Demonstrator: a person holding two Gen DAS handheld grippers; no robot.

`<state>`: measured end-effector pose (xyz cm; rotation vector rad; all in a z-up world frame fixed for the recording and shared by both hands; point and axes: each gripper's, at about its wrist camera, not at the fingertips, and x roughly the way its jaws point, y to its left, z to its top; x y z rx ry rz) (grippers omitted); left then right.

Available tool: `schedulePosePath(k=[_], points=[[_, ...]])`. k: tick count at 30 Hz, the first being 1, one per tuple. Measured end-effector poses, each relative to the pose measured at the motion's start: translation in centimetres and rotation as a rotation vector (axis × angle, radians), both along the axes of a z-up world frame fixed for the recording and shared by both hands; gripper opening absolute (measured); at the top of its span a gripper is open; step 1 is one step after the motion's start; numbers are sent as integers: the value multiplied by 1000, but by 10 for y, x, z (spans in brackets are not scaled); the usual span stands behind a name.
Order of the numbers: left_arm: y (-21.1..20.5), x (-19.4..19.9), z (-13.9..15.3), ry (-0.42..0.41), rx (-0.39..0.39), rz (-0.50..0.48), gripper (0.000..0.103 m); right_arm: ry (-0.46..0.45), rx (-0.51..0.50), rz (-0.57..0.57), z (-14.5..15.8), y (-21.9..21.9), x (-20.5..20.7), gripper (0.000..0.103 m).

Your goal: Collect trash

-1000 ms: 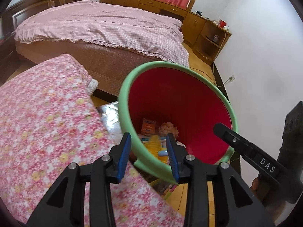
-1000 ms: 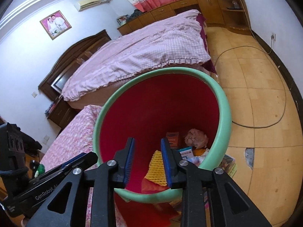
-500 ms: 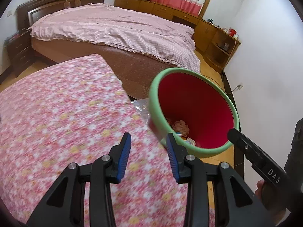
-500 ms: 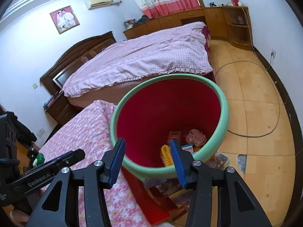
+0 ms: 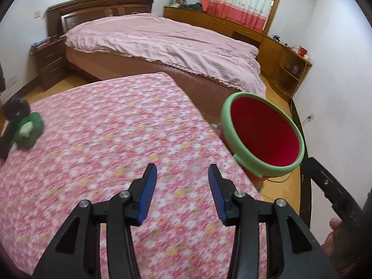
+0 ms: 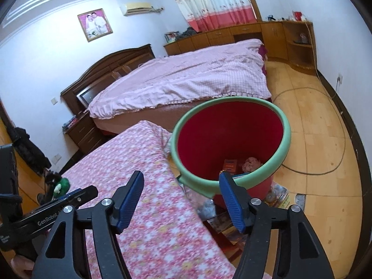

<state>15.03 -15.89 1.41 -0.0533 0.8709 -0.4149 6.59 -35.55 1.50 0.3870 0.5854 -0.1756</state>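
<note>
Left claw [image 5: 181, 178], right claw [image 6: 181, 187]: both just opening, spread, empty. Red plastic bin with green rim [image 6: 287, 137]: trash [image 6: 251, 163] visible from right wrist only.

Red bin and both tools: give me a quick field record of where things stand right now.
bin: red bin with green rim, on the floor beside the floral-covered table
bin contents: orange packet, pink crumpled wad
left tool: jaws just opened, nothing between them, over the floral cover
right tool: jaws just opened, empty
leftover on table: green item at far left edge
</note>
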Motion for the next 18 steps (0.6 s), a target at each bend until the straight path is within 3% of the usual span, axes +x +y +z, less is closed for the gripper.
schedulePosePath(k=[18], points=[[76,-65,19,-88,-5,133,46,-47,-74,82,13,67,-42,79]])
